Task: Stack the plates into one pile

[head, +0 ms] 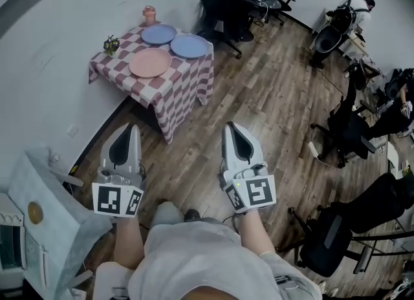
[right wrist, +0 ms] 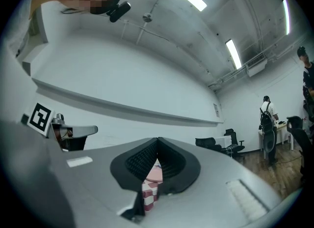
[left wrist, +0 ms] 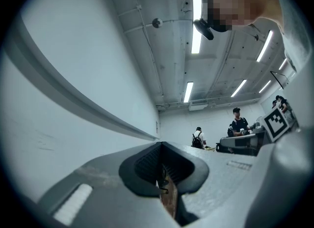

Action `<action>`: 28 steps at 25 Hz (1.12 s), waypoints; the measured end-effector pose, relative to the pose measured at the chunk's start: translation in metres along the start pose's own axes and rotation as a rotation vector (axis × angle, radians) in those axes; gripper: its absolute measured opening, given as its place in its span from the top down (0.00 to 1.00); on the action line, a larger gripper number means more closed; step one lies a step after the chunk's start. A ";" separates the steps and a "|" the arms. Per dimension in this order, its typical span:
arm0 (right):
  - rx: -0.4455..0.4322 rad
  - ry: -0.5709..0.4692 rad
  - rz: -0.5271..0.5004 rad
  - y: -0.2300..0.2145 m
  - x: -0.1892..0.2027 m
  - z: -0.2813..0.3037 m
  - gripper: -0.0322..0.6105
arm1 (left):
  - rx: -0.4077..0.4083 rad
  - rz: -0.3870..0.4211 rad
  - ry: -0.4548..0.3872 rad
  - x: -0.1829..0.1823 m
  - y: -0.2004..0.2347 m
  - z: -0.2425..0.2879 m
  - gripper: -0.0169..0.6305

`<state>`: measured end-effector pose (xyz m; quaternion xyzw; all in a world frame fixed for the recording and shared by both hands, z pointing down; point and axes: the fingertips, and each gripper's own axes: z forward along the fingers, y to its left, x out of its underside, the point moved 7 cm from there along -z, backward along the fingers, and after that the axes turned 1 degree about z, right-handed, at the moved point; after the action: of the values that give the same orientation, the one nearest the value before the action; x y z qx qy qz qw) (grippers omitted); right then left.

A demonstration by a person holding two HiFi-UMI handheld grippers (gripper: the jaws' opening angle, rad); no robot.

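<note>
Three plates lie apart on a small table with a red and white checked cloth [head: 167, 92] far ahead in the head view: a pink plate [head: 150, 62] nearest me, a blue plate [head: 158, 33] behind it, and another blue plate [head: 190, 46] to the right. My left gripper [head: 132, 128] and right gripper [head: 229, 127] are held low over the wooden floor, well short of the table. Both are shut and empty. In the right gripper view a sliver of the pink plate [right wrist: 155, 173] and checked cloth [right wrist: 149, 195] shows between the jaws.
A small potted plant [head: 111, 44] and a pink cup [head: 149, 13] stand on the table's far side. Black office chairs [head: 228, 9] stand behind the table and to the right [head: 343, 130]. A pale cabinet [head: 48, 205] is at my left. People stand far off [left wrist: 239, 122].
</note>
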<state>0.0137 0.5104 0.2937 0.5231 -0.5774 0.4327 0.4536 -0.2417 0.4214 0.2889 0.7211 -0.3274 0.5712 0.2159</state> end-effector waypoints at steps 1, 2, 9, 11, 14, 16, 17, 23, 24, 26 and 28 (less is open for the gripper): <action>-0.001 0.004 -0.001 -0.002 0.003 0.003 0.95 | 0.002 0.002 0.002 0.002 0.001 0.004 0.97; -0.001 0.008 -0.003 -0.004 0.006 0.006 0.95 | 0.004 0.005 0.002 0.004 0.001 0.009 0.97; 0.031 0.009 -0.012 -0.021 0.015 0.051 0.95 | 0.060 0.048 0.007 0.019 0.022 0.058 0.97; 0.035 0.008 -0.019 -0.024 0.018 0.071 0.95 | 0.062 0.036 -0.005 0.022 0.035 0.075 0.97; 0.038 0.001 -0.017 -0.028 0.024 0.106 0.95 | 0.048 0.043 -0.024 0.027 0.061 0.098 0.97; 0.044 -0.005 -0.017 -0.029 0.027 0.131 0.95 | 0.038 0.049 -0.026 0.030 0.082 0.113 0.97; 0.046 -0.008 -0.019 -0.029 0.028 0.144 0.95 | 0.034 0.046 -0.025 0.031 0.093 0.121 0.97; 0.049 -0.010 -0.024 -0.025 0.039 0.216 0.95 | 0.029 0.034 -0.017 0.043 0.153 0.164 0.97; 0.050 -0.009 -0.025 -0.024 0.041 0.226 0.95 | 0.033 0.036 -0.013 0.046 0.161 0.170 0.97; 0.055 -0.004 -0.027 -0.021 0.046 0.246 0.95 | 0.040 0.036 -0.001 0.051 0.178 0.183 0.97; 0.059 0.001 -0.028 -0.017 0.051 0.263 0.95 | 0.041 0.037 0.005 0.056 0.193 0.192 0.97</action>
<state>0.0102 0.2419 0.2873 0.5439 -0.5568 0.4434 0.4445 -0.2422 0.1431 0.2821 0.7177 -0.3283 0.5836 0.1914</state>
